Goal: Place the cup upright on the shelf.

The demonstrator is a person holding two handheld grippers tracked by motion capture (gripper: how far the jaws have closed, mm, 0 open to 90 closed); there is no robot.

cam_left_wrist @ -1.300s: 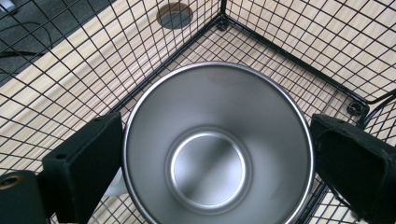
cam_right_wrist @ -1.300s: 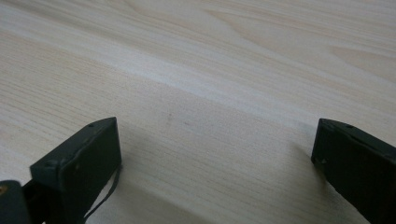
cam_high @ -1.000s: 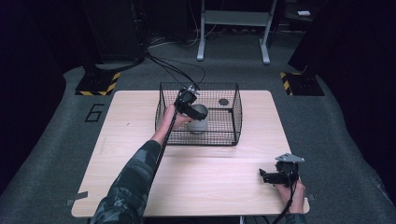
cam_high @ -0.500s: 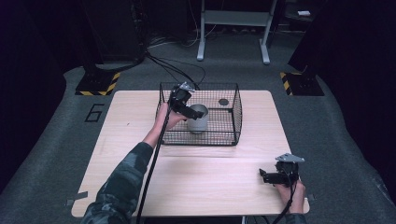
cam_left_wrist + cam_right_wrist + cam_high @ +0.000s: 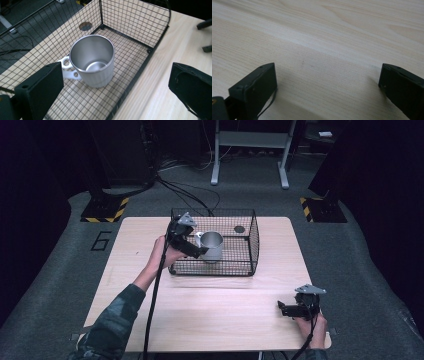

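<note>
Left tongs (image 5: 117,87) gape wide just short of the upright steel mug (image 5: 92,63).

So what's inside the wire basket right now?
One steel mug stands upright and empty on the wire basket floor, handle toward the open left tongs. The floor beneath the mug is hidden.

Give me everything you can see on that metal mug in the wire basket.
The metal mug looks like brushed steel: a plain cylinder with a thin rim and a pale flat handle pierced by holes. It stands upright and empty on the mesh floor of the wire basket, towards its left end. The left gripper hovers open; nothing grips the mug.
</note>
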